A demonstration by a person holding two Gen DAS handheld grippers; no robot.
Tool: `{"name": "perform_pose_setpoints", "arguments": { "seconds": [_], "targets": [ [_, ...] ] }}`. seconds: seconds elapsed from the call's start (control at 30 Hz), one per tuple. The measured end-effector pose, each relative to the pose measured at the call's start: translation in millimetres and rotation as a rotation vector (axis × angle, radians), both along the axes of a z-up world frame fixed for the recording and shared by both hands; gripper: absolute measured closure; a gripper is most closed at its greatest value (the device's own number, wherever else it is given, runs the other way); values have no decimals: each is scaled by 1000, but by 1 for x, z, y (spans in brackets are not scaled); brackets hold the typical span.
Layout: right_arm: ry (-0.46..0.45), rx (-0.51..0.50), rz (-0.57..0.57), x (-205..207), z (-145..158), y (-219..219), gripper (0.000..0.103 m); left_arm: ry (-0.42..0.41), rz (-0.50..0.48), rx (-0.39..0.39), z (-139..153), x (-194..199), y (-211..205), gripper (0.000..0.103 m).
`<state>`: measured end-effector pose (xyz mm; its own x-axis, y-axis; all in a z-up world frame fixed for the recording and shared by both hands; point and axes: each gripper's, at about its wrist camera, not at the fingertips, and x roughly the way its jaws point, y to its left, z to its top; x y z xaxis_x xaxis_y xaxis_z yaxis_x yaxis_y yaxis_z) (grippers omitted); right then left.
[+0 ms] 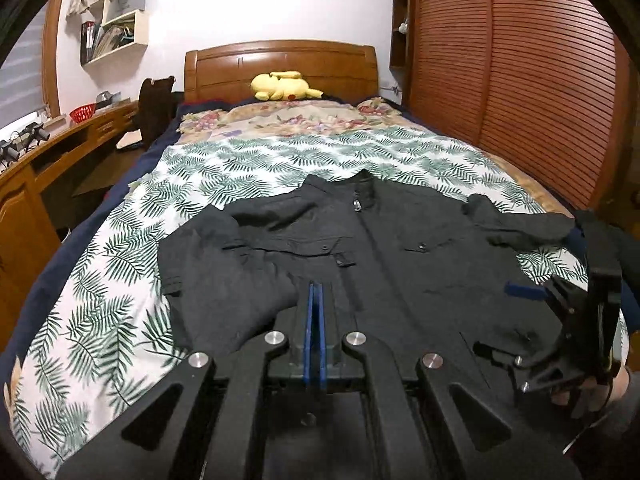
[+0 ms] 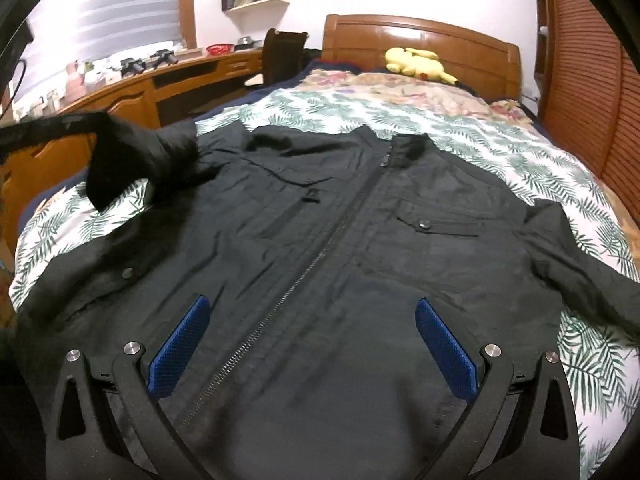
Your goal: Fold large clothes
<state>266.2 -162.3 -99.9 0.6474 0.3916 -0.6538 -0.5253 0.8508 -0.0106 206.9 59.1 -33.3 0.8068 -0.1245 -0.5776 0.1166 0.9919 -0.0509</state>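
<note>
A black zip-up jacket (image 1: 380, 248) lies front-up on the bed, collar toward the headboard. My left gripper (image 1: 314, 292) is shut, blue pads together, and the jacket's left sleeve (image 1: 224, 272) hangs from its tip. In the right wrist view that sleeve (image 2: 120, 152) is lifted off the sheet at the left. My right gripper (image 2: 312, 302) hovers open over the jacket's (image 2: 340, 240) lower front, with nothing between its blue pads (image 2: 180, 344). The left wrist view shows it (image 1: 508, 320) at the right, held by a hand (image 1: 616, 384). The other sleeve (image 2: 580, 272) lies spread to the right.
The bed's leaf-print sheet (image 1: 120, 280) surrounds the jacket. A yellow plush toy (image 1: 284, 86) rests by the wooden headboard (image 1: 280, 60). A wooden desk (image 1: 48, 152) and a chair (image 1: 154, 108) line the left side. Slatted wardrobe doors (image 1: 520, 80) stand to the right.
</note>
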Motion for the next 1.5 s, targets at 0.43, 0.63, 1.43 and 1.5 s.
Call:
{"name": "perform_pose_setpoints", "arguments": {
  "seconds": [0.43,0.63,1.43,1.5],
  "targets": [
    [21,2,-11,-9,-7,-8,0,-31,46,4,-23,-42,7,97],
    [2,0,19,-16,-4,10,0,-87,85,-9,-16,-60,29,92],
    [143,-119,360,23,-38,218,3,-97,269,-28,-22,-85,121,71],
    [175,-127,367,29,-45,224,4,-90,273,-27,-24,-84,122,70]
  ]
}}
